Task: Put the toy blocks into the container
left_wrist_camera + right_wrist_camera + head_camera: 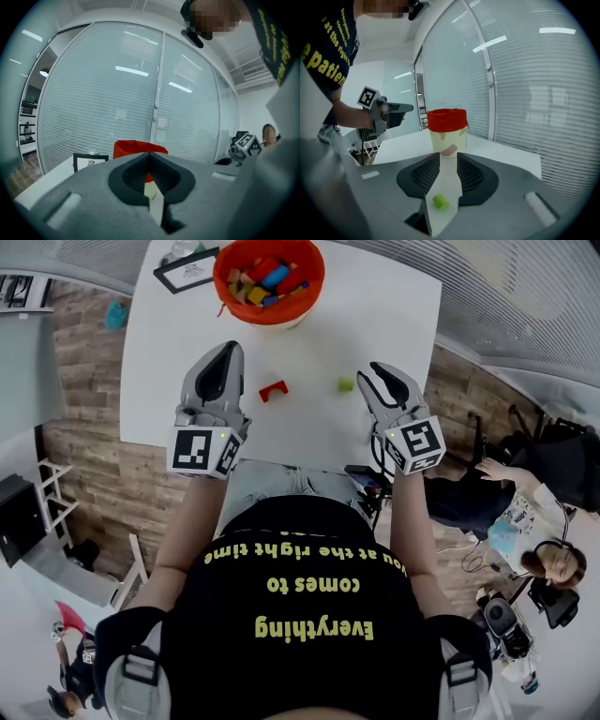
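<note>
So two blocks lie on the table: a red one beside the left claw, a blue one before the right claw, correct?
Not quite. Before the right claw lies a green block, not a blue one; the right gripper view shows it. The red block beside the left claw is as you say.

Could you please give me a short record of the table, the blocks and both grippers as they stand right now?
table: white
bucket: orange, at the far edge, holds many coloured blocks
red block: loose on the table, between the two grippers
green block: loose on the table, in line with the right gripper's jaws, untouched
left gripper: jaws together, empty
right gripper: jaws apart, empty
outside the bucket: two blocks
</note>
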`<state>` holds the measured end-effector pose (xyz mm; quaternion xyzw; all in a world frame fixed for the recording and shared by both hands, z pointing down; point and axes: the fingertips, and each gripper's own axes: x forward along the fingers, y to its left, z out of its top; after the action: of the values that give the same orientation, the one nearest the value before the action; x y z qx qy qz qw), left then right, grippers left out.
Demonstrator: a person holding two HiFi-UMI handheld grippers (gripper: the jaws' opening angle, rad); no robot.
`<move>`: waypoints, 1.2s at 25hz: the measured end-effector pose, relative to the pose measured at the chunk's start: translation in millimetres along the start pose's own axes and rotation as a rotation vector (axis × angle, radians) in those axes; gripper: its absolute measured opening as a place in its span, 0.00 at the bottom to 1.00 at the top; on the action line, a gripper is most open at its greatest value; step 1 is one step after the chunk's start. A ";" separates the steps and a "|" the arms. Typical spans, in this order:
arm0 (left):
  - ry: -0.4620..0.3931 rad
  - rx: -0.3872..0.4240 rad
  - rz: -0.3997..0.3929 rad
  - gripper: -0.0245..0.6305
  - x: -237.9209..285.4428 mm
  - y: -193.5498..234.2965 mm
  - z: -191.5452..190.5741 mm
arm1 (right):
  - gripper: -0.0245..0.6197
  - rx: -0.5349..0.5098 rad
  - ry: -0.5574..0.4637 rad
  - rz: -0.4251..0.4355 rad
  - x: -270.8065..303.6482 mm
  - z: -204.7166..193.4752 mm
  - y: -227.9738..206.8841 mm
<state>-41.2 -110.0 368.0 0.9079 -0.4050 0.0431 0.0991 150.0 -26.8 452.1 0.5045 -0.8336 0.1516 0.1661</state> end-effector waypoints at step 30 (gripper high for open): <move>0.067 -0.021 0.009 0.04 -9.6 5.2 -26.5 | 0.39 -0.087 0.463 0.111 52.7 -137.4 25.8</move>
<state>-51.5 -100.8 393.1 0.9031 -0.4058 0.0698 0.1219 121.1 0.8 596.0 0.4018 -0.8056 0.2361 0.3658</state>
